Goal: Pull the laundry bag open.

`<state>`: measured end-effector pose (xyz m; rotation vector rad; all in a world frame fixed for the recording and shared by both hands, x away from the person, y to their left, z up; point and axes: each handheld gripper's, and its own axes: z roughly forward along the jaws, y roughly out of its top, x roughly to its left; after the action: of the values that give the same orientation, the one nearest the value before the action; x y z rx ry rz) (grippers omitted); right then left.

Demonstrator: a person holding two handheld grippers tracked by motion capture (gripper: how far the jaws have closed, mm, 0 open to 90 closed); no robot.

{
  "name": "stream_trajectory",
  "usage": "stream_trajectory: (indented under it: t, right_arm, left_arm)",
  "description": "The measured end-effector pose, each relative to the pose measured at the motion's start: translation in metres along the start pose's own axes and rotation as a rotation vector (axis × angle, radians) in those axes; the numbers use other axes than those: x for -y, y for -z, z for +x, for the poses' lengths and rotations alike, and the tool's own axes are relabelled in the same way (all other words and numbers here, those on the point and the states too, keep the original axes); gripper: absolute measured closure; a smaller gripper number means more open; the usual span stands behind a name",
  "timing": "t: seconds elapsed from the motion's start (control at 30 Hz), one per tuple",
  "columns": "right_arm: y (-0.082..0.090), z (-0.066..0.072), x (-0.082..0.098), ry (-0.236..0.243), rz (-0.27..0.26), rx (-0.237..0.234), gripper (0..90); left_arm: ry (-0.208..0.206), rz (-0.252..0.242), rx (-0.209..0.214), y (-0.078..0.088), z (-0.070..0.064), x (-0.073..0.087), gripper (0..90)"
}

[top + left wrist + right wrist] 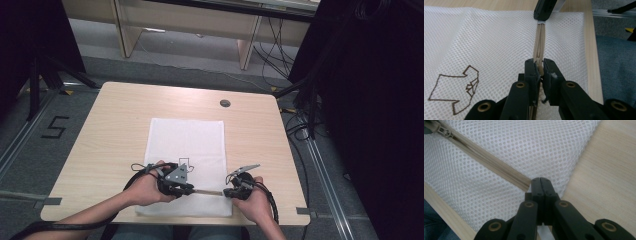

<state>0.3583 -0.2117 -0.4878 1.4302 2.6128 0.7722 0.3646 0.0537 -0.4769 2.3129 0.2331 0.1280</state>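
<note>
Mesh bag (187, 150) lies flat on the worktop (110, 125), its beige zipper (489, 162) along the six o'clock edge. Left gripper (539, 67) has its jaws pinched on the zipper slider; right gripper (541, 182), jaws closed, anchors the zipper's end at three o'clock. Zipping seems underway; next calls for a steady pull with the tape kept taut.

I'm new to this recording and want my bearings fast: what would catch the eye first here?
A white mesh zippered bag lies flat in the middle of the light wooden table, a brown outline logo printed on it. At its near edge, both hand-held grippers pinch the beige zipper: the left gripper is shut at the slider, the right gripper is shut at the zipper's end.
</note>
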Motion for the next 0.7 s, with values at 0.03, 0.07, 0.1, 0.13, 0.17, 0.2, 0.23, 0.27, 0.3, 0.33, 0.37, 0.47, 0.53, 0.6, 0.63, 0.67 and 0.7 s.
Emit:
stream_trajectory:
  t: [0.03, 0.07, 0.1, 0.13, 0.17, 0.2, 0.23, 0.27, 0.3, 0.33, 0.37, 0.47, 0.53, 0.6, 0.63, 0.67, 0.7]
  right_arm:
    - [0.0002, -0.0001, 0.0000, -0.002, 0.001, 0.002, 90.0]
    - [-0.0007, -0.0017, 0.0000, 0.022, -0.013, -0.004, 90.0]
    - [-0.0007, -0.0018, 0.0003, 0.018, -0.015, -0.003, 90.0]
    - [-0.0007, -0.0018, 0.0003, 0.018, -0.015, -0.003, 90.0]
    - [-0.0008, -0.0018, 0.0005, 0.017, -0.019, 0.000, 90.0]
    - [-0.0003, -0.0018, 0.0002, 0.020, -0.009, -0.002, 90.0]
    - [-0.0003, -0.0015, 0.0001, 0.021, -0.009, 0.001, 90.0]
    - [-0.0003, -0.0014, 0.0002, 0.022, -0.010, 0.001, 90.0]
    - [-0.0003, -0.0015, 0.0002, 0.022, -0.009, 0.002, 90.0]
    - [-0.0003, -0.0015, 0.0003, 0.022, -0.009, 0.002, 90.0]
    - [-0.0002, -0.0015, 0.0002, 0.022, -0.009, 0.002, 90.0]
    - [-0.0002, -0.0012, 0.0000, 0.024, -0.008, 0.004, 90.0]
    - [-0.0003, -0.0012, 0.0001, 0.022, -0.008, 0.004, 90.0]
    - [-0.0002, -0.0011, 0.0001, 0.021, -0.008, 0.004, 90.0]
    - [-0.0002, -0.0011, 0.0001, 0.021, -0.008, 0.005, 90.0]
    - [-0.0003, -0.0012, 0.0002, 0.020, -0.009, 0.003, 90.0]
    - [-0.0003, -0.0012, 0.0002, 0.020, -0.009, 0.003, 90.0]
  left_arm:
    - [0.000, 0.000, 0.000, 0.0000, 0.0000, 0.0000, 81.4]
    - [-0.006, -0.001, 0.004, 0.0011, 0.0002, 0.0010, 81.4]
    - [-0.017, 0.009, -0.001, 0.0014, -0.0001, 0.0013, 81.4]
    - [-0.017, 0.009, -0.001, 0.0014, -0.0001, 0.0013, 81.4]
    - [-0.018, 0.010, 0.003, 0.0018, 0.0002, 0.0013, 81.4]
    - [-0.019, 0.009, 0.003, 0.0019, 0.0000, 0.0013, 81.3]
    - [-0.021, 0.015, 0.003, 0.0022, -0.0001, 0.0011, 81.4]
    - [-0.025, 0.009, -0.001, 0.0025, -0.0001, 0.0014, 81.4]
    - [-0.010, 0.008, 0.002, 0.0039, 0.0006, 0.0023, 81.4]
    - [-0.010, 0.008, 0.002, 0.0039, 0.0006, 0.0023, 81.4]
    - [-0.013, 0.014, -0.001, 0.0056, 0.0016, 0.0037, 81.4]
    - [-0.003, 0.003, 0.002, 0.0052, 0.0006, 0.0052, 81.4]
    - [-0.009, 0.008, 0.002, 0.0051, 0.0005, 0.0053, 81.4]
    - [-0.010, 0.012, 0.005, 0.0056, 0.0008, 0.0057, 81.4]
    - [-0.017, 0.013, 0.003, 0.0062, 0.0012, 0.0061, 81.4]
    - [-0.009, 0.009, 0.013, 0.0065, 0.0015, 0.0065, 81.4]
    - [-0.009, 0.009, 0.013, 0.0065, 0.0015, 0.0065, 81.4]
